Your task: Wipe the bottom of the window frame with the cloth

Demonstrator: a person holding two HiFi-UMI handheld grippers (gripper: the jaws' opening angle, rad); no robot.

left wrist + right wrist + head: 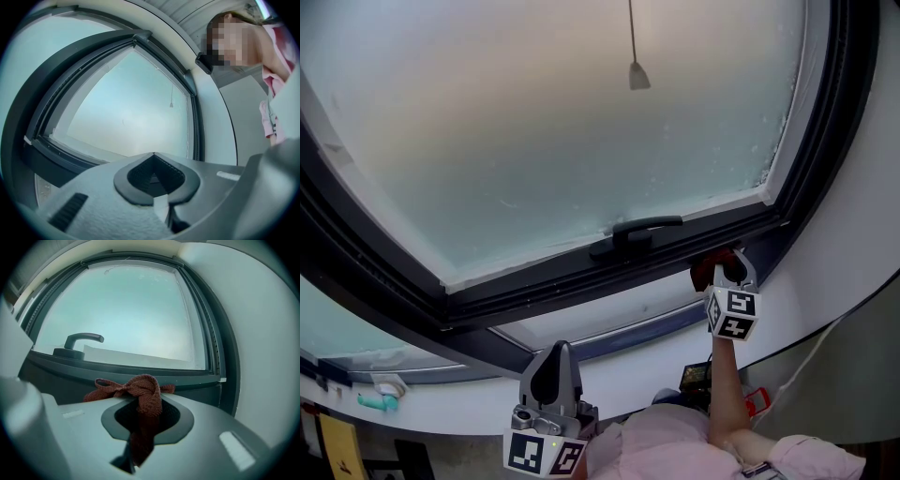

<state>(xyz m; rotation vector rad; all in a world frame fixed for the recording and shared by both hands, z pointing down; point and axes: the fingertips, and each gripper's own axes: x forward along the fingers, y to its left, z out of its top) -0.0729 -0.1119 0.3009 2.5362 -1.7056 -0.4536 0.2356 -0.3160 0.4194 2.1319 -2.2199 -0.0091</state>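
Observation:
My right gripper is raised to the dark bottom rail of the window frame, near its right corner, and is shut on a reddish-brown cloth. The cloth bunches at the jaw tips, close to the rail; whether it touches is unclear. The window handle sits left of the gripper, and in the right gripper view the handle is up left. My left gripper hangs low, away from the frame, shut with nothing between its jaws.
Frosted glass fills the sash, with a pull cord hanging in front. A white wall borders the frame on the right. A lower pane lies beneath the rail. Small items rest on a ledge at lower left.

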